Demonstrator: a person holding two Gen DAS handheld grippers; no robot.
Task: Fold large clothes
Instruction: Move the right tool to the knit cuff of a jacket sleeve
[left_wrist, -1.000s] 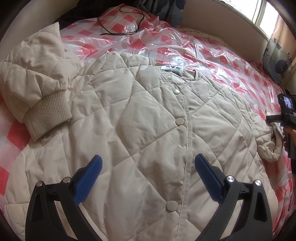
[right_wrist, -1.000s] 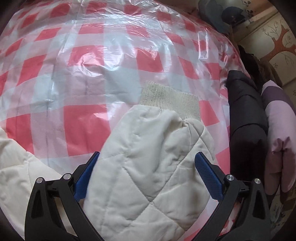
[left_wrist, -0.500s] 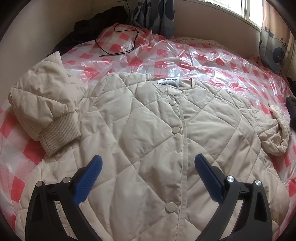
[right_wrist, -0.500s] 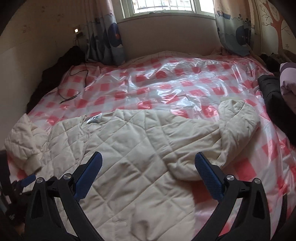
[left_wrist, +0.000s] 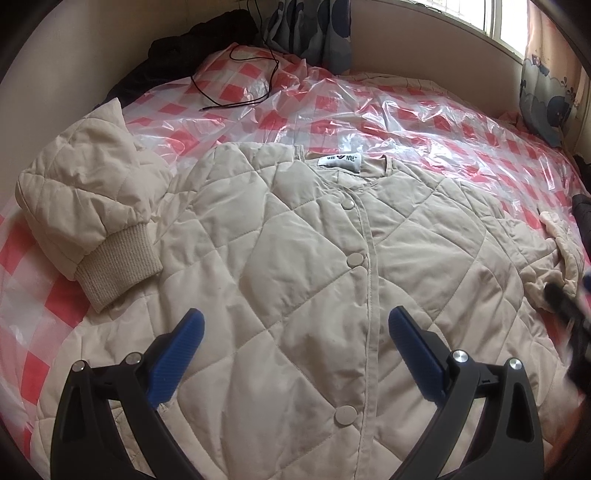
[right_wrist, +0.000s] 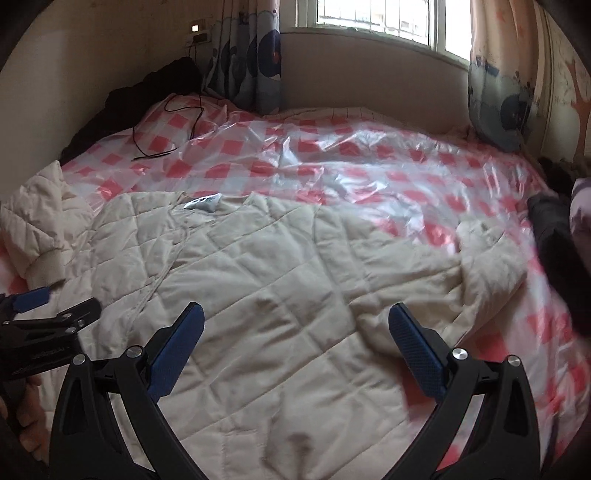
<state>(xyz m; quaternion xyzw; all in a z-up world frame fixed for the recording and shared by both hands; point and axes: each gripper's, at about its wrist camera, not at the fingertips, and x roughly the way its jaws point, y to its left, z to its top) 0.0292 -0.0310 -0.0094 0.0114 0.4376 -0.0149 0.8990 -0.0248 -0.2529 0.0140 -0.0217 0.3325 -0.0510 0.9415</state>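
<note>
So the cream quilted snap-button jacket (left_wrist: 280, 280) is lying face up near the front edge of the bed (left_wrist: 424, 122) with its red-checked plastic cover. Left hand-held gripper (left_wrist: 293, 332) and right hand-held gripper (right_wrist: 295, 326) both hover over it, spread wide, holding nothing.

Both tongs, left tongs (left_wrist: 293, 334) and right tongs (right_wrist: 295, 328), gape above the jacket (left_wrist: 295, 277) with nothing between the jaws. Bare bed (right_wrist: 332, 155) beyond the collar is passable; a black cable (left_wrist: 236, 81) and dark clothing (right_wrist: 557, 236) obstruct its edges
</note>
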